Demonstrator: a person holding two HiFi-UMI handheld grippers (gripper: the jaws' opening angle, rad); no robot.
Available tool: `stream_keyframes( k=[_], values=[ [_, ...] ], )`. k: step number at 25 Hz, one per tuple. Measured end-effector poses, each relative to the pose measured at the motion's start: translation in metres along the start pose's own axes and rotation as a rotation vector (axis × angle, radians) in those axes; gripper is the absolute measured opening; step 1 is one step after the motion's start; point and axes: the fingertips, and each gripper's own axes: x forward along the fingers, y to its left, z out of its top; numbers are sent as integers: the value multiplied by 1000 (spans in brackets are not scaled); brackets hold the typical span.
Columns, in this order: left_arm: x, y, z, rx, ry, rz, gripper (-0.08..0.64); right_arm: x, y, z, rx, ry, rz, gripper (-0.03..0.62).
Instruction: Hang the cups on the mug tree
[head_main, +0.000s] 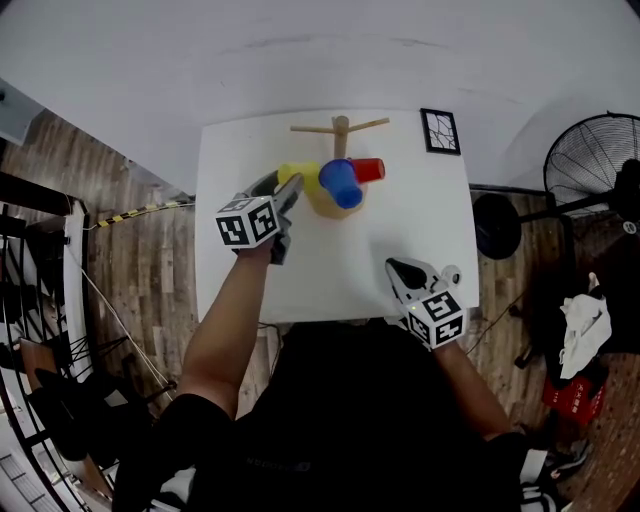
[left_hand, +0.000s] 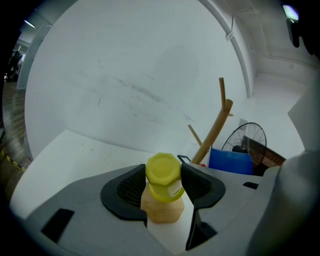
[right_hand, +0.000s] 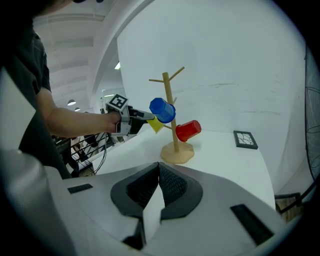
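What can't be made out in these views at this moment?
Whether the yellow cup is on a peg of the mug tree: in the head view, the blue cup and left hand-held gripper cover it; in the right gripper view, it is too small.
The red cup: in the left gripper view, nearly all behind that gripper's jaw.

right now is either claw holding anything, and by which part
The left claw grips the yellow cup by its sides, near the closed base. The right claw is shut and empty.
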Motion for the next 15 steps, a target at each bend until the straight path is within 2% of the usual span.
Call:
stream_keyframes(
  k=[8, 15],
  values=[
    [21, -8, -16, 60, 64, -16, 236, -9, -6, -7, 21, 7, -33, 8],
    [23, -8, -19, 106, 71, -14, 239, -11, -8, -10, 29, 10, -38, 8]
  ],
)
